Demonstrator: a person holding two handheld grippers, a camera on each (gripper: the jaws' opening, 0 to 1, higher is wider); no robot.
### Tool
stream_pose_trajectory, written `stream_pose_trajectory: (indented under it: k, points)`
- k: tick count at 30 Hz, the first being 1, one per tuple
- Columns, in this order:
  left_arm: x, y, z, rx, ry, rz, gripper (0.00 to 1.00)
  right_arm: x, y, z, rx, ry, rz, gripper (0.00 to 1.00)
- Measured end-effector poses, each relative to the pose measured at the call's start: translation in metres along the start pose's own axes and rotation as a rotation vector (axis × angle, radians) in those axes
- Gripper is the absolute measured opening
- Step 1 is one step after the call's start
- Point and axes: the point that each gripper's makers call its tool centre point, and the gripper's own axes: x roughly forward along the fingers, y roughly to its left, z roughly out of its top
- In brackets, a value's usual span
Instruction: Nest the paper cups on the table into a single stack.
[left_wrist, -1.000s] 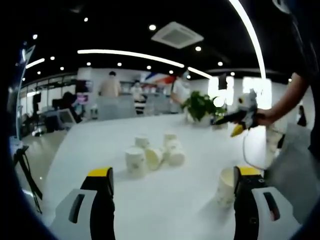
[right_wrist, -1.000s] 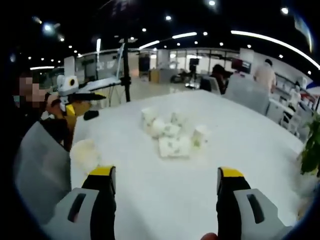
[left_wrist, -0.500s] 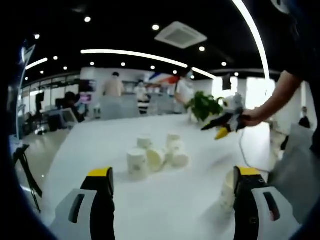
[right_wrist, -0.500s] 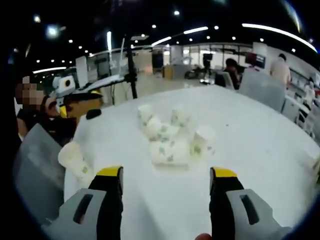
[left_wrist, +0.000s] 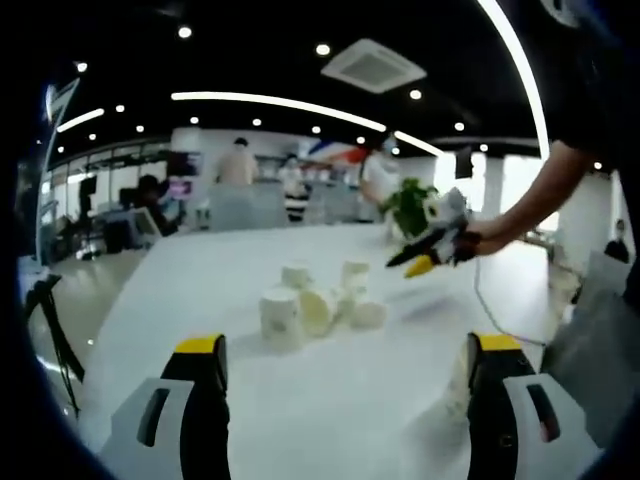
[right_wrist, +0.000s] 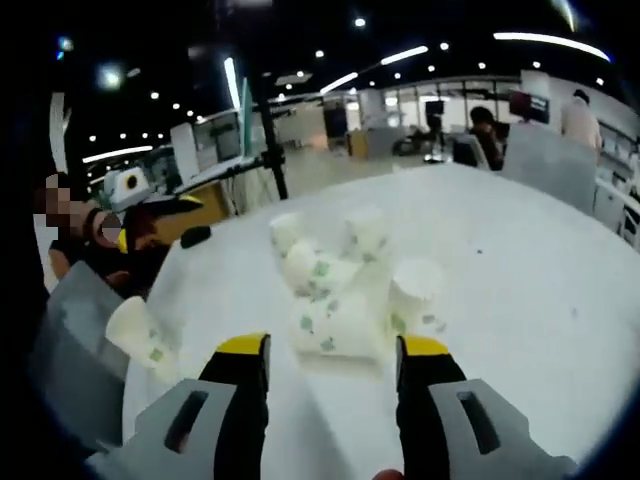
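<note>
Reaching toward the pile, the right gripper (right_wrist: 325, 350) hangs low over the white table (right_wrist: 520, 290) with its jaws spread and nothing between them; the gap looks about wide enough to take a cup lying on its side. Just beyond its yellow tips lies such a tipped paper cup (right_wrist: 335, 330), the nearest of a loose cluster of cups (right_wrist: 345, 270), some upright, some fallen, touching one another in the middle of the table. My guess is that this nearest cup is the one aimed at, since it sits in line with the gap.

A lone cup (right_wrist: 135, 330) lies apart near the table edge, close to the left gripper (left_wrist: 345, 365). That one is held back and higher, its jaws also parted and empty, seemingly waiting its turn. No cups are nested yet, so stacking has barely begun. Farther off are a green plant (left_wrist: 408, 205) and people standing in the office.
</note>
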Motion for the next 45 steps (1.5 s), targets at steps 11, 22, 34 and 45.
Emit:
stream_pose_trajectory:
  k: [11,22,34,45]
  points:
    - [-0.002,-0.002,-0.003,-0.014,0.013,0.019,0.98,0.019,0.002,-0.008,0.026,0.014,0.069,0.37]
    - [-0.004,-0.005,-0.004,-0.024,0.016,0.023,0.97,0.027,0.006,-0.006,0.07,-0.003,0.105,0.32]
    - [0.0,-0.008,-0.006,-0.028,0.025,0.022,0.97,0.03,0.015,-0.01,0.108,-0.004,0.163,0.15]
    - [-0.002,-0.01,-0.007,-0.033,0.026,0.028,0.96,0.027,0.023,-0.017,0.13,-0.012,0.195,0.05]
